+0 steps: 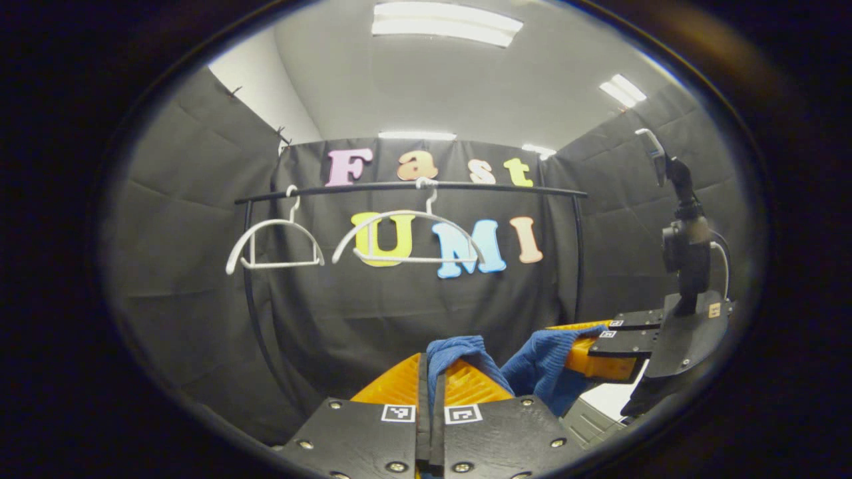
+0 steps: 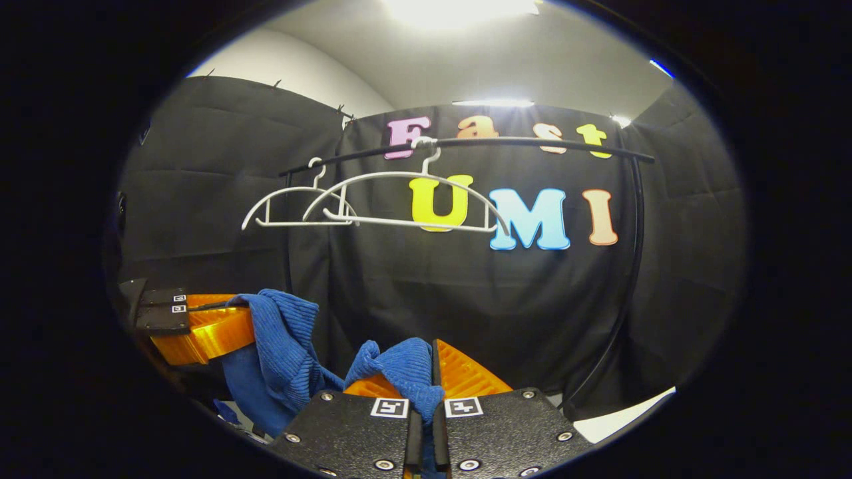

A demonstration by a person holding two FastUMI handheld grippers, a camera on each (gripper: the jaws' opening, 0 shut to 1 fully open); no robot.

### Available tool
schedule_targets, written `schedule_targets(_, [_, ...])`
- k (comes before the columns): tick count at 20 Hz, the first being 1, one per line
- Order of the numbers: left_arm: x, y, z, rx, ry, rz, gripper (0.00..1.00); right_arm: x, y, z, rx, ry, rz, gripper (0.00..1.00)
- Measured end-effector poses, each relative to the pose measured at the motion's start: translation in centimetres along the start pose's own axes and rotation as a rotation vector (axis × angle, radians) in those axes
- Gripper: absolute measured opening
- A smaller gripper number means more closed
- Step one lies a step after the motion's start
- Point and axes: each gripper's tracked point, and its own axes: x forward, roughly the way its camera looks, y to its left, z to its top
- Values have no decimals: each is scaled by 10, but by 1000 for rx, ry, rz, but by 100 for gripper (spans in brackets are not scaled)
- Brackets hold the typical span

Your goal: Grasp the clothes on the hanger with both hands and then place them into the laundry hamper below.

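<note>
The soft, light blue garment [image 1: 532,372] sags between left gripper [image 1: 431,386] and right gripper [image 2: 421,382], each clenched on a bunched fold, below the bare far hangers [image 2: 406,199]

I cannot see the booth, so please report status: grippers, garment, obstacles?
Left gripper and right gripper both shut on blue garment. Garment off the white hangers, held below the rail. Hamper unseen.

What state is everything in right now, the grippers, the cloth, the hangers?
Left gripper: shut on blue garment.
Right gripper: shut on blue garment.
Blue garment: off the hangers, held between both grippers.
Two white hangers: bare, hooked on the rail.
</note>
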Motion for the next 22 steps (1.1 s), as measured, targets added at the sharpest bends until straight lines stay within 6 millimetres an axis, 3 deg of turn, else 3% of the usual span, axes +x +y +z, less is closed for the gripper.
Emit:
schedule_targets(1, [1, -3, -16, 0, 22, 1, 0, 1, 0, -14, 3, 24, 2, 6])
schedule_targets(5, [7, -9, -74, -12, 106, 5, 5, 3, 3, -66, 18, 120, 5, 6])
schedule_targets(6, [6, -10, -85, -17, 124, 9, 1, 2, 3, -77, 17, 137, 5, 6])
schedule_targets(10, [8, -12, -129, -38, 189, 27, 1, 3, 6, -110, 9, 194, -2, 6])
schedule_targets(11, [8, -11, -140, -42, 206, 34, 5, 3, 5, -120, 7, 212, -6, 6])
schedule_targets(12, [8, -9, -150, -43, 225, 38, 1, 4, 4, -129, 5, 230, -13, 6])
schedule_targets(13, [7, -8, -162, -43, 245, 42, 5, 4, 2, -139, 2, 253, -18, 6])
schedule_targets(16, [0, -7, -203, -32, 319, 50, 1, 2, 3, -176, -2, 326, -27, 6])
schedule_targets(19, [0, -5, -242, -30, 398, 54, 1, -1, 2, -210, -14, 393, -30, 6])
schedule_targets(20, [-1, -5, -253, -29, 427, 58, 5, -2, 2, -218, -19, 414, -32, 6])
schedule_targets(22, [6, -2, -277, -28, 480, 66, 1, -1, 2, -236, -26, 451, -34, 6])
